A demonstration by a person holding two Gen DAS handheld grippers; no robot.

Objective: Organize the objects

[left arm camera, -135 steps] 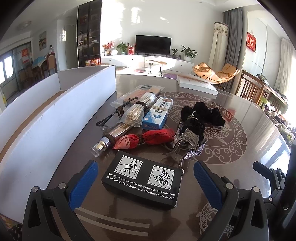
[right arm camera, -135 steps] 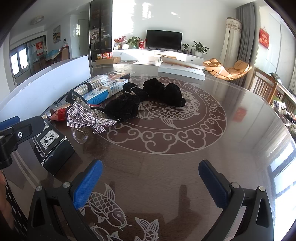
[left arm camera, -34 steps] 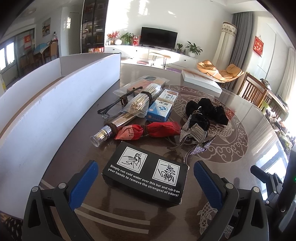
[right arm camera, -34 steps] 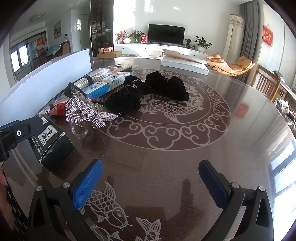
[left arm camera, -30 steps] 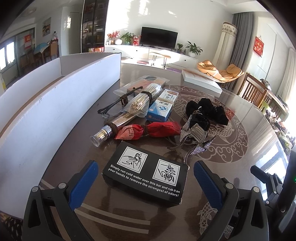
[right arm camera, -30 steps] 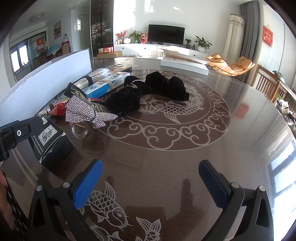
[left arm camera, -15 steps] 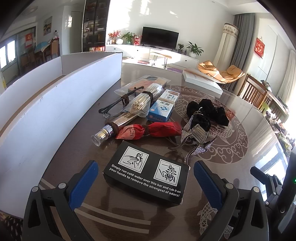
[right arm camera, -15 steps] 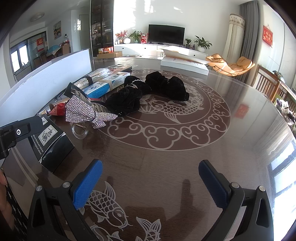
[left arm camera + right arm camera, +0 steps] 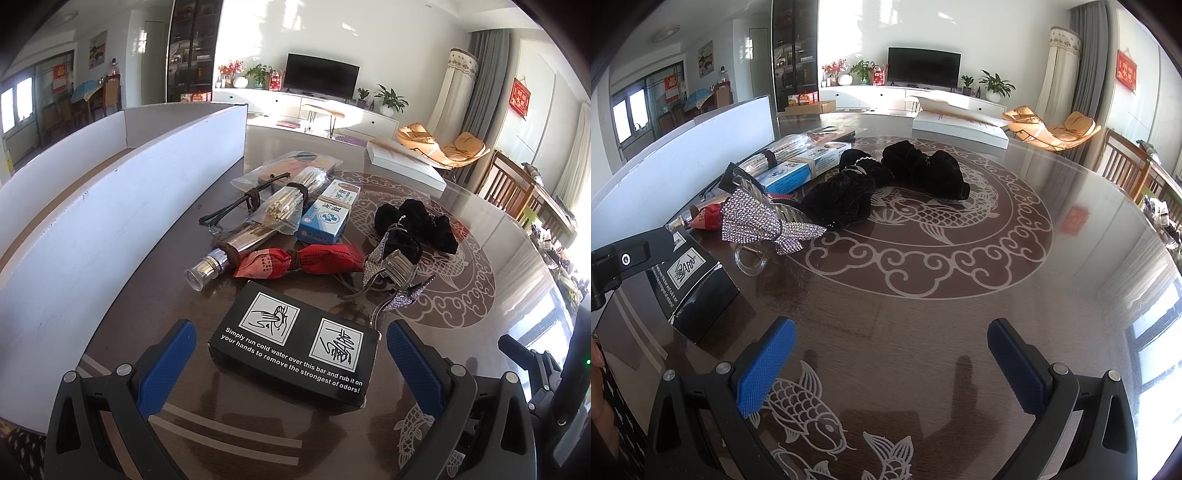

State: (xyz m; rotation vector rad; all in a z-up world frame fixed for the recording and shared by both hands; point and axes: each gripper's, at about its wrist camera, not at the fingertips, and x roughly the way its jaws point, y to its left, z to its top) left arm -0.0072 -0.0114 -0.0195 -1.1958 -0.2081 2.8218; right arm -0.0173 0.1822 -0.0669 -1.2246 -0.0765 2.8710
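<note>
A black box [image 9: 295, 343] with white hand-washing pictures lies flat on the dark table, right in front of my open left gripper [image 9: 291, 354], between its blue pads without touching. The box also shows in the right wrist view [image 9: 690, 284]. Behind it lie a red packet [image 9: 299, 260], a steel tube [image 9: 229, 254], a blue-white box [image 9: 328, 214], bagged sticks [image 9: 288, 206], a rhinestone hair clip [image 9: 391, 280] and black scrunchies [image 9: 417, 229]. My right gripper [image 9: 890, 362] is open and empty over bare table.
A long white cardboard tray [image 9: 122, 192] runs along the table's left side. A white flat box [image 9: 960, 123] lies at the far edge. The table's patterned centre [image 9: 945, 236] lies to the right of the pile. Wooden chairs [image 9: 509, 188] stand at the right.
The left wrist view has shifted slightly, so the black box sits a touch nearer between the pads. The right gripper has not moved.
</note>
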